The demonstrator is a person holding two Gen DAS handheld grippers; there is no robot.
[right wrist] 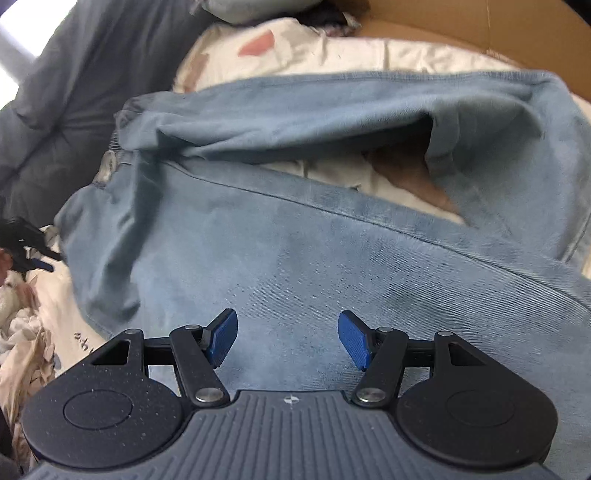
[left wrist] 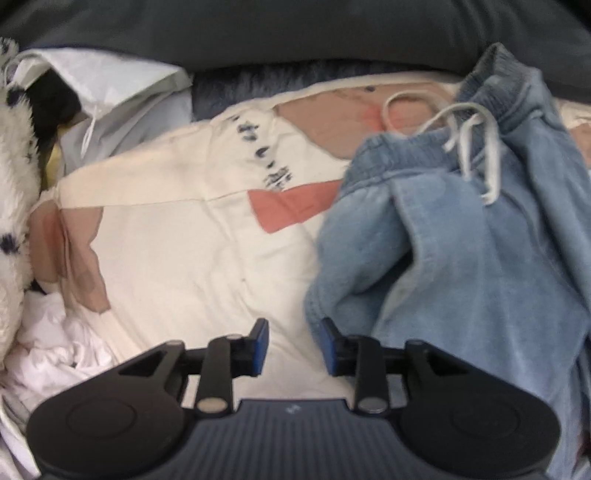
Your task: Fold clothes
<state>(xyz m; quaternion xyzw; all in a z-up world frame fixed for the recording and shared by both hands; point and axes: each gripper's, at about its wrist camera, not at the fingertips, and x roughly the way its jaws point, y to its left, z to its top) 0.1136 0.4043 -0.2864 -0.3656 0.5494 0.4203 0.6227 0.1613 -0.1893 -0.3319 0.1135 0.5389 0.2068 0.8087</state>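
Cream patterned sheet [left wrist: 177,258], dark grey duvet [left wrist: 295,29], spotted plush [left wrist: 11,166], cardboard [right wrist: 461,26]

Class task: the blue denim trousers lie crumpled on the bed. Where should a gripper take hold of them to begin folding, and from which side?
Grip the waistband, by the white drawstring. It is a thick gathered edge, raised clear of the sheet. The left gripper, open, could come in from the near side.

I lose the light-blue jeans [left wrist: 461,258] off the right and bottom edges of my left wrist view, their drawstring [left wrist: 469,147] smeared by blur. At the left edge a spotted plush [left wrist: 11,166] is cut off. The dark print [left wrist: 266,155] on the cream sheet [left wrist: 177,240] is unreadable.
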